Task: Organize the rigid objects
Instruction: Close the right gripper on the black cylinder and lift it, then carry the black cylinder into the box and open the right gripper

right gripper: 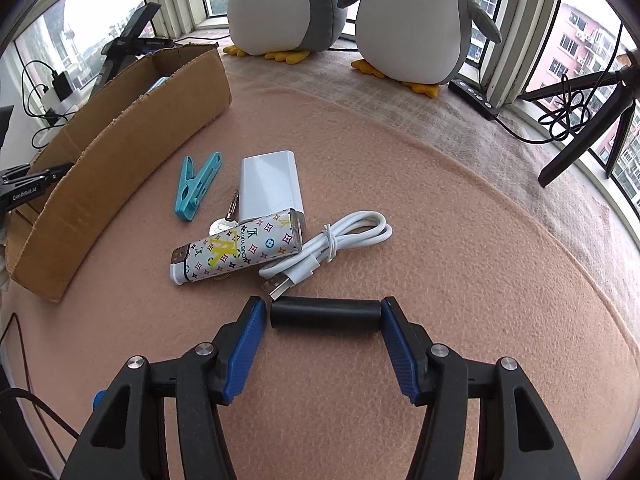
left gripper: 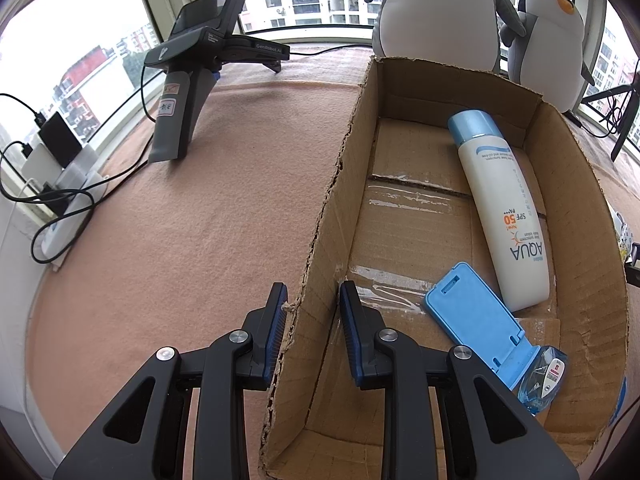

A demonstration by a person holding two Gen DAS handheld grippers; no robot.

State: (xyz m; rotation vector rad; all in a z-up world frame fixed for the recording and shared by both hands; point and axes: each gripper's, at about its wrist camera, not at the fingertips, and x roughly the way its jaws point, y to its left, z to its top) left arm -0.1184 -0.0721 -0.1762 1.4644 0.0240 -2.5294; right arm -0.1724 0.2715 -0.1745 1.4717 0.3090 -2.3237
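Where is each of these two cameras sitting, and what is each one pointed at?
Left wrist: rides on the left tongs, looking down along them; they pinch the cardboard box wall, with a sunscreen bottle inside.
Right wrist: rides on the right tongs, looking down at a black cylinder lying between the fingers on the pink cloth.
Shared: the box, the cloth, the plush penguins. No hands show, only tongs.

A black cylinder (right gripper: 325, 312) lies on its side on the pink blanket (right gripper: 440, 240), near its front edge. Behind it lie a white cable (right gripper: 332, 248), a patterned lighter (right gripper: 236, 250), a white charger (right gripper: 269, 184) and a teal clip (right gripper: 196, 186). The open cardboard box (left gripper: 332, 216) holds a sunscreen bottle (left gripper: 500, 212) and a blue stand (left gripper: 476, 320).
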